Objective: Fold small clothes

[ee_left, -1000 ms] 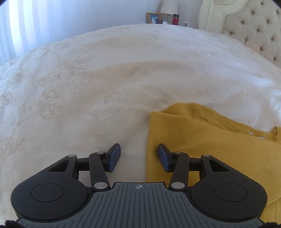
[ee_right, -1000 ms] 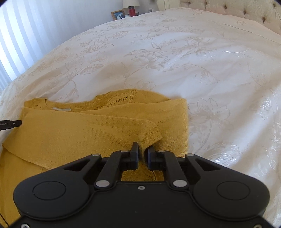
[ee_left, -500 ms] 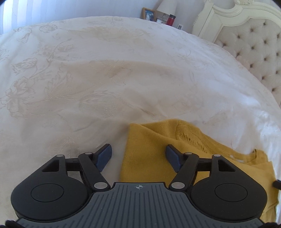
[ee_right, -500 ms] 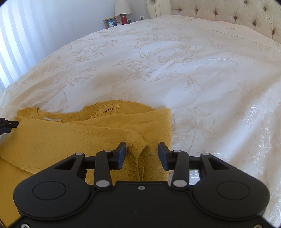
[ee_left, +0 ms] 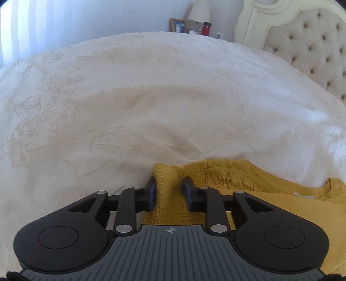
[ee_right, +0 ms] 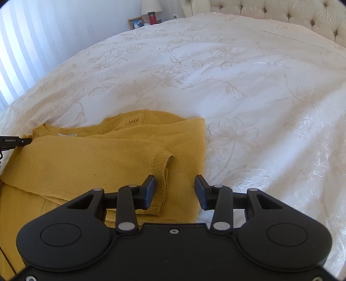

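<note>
A mustard-yellow knit sweater (ee_right: 90, 155) lies partly folded on the white bed, its sleeve cuff (ee_right: 161, 160) laid across the body. In the left wrist view the sweater (ee_left: 248, 183) fills the lower right. My left gripper (ee_left: 169, 190) is closed on a bunched corner of the sweater, with fabric pinched between its pads. My right gripper (ee_right: 174, 192) is open above the sweater's right side, just in front of the cuff, and holds nothing. The left gripper's tip (ee_right: 15, 141) shows at the left edge of the right wrist view, by the neckline.
A white floral-embroidered bedspread (ee_left: 140, 103) covers the bed all around the sweater. A tufted cream headboard (ee_left: 309, 49) stands at the far right. A nightstand behind the bed holds a lamp (ee_left: 200, 10), a photo frame (ee_left: 177, 24) and a red bottle (ee_left: 206, 28).
My left gripper moved onto the sweater's corner and closed on it. My right gripper let go of the sleeve cuff and opened wide, leaving the cuff lying on the sweater.
</note>
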Demonstrator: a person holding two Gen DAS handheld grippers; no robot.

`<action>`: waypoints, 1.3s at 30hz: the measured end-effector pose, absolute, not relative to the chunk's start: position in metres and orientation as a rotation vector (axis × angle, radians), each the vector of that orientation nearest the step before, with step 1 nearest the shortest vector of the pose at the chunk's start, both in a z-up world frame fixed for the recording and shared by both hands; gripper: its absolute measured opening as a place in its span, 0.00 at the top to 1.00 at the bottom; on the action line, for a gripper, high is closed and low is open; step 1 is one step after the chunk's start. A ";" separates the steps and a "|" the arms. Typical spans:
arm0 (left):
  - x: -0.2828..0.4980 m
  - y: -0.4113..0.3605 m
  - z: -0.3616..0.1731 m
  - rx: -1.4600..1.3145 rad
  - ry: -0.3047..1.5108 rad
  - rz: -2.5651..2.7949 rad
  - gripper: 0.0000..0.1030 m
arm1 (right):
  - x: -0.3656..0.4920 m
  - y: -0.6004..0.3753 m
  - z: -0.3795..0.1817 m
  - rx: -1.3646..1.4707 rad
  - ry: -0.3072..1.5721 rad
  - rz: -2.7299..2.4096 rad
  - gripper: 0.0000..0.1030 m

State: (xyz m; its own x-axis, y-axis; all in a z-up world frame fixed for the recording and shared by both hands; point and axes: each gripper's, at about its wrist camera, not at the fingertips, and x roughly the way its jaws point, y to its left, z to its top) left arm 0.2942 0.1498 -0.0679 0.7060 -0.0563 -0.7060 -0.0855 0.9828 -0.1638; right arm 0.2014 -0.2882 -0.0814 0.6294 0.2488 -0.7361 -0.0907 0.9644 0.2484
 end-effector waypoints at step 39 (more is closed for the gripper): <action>-0.035 0.161 -0.064 -0.200 1.091 -0.255 0.29 | -0.033 -0.312 -0.086 0.270 1.264 0.545 0.39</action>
State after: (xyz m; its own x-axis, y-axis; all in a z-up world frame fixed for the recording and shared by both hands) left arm -0.0353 0.1611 -0.0641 0.4377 -0.3011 -0.8472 0.1056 0.9530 -0.2841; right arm -0.0335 -0.3119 -0.0856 0.1975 0.5278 -0.8261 -0.2388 0.8432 0.4816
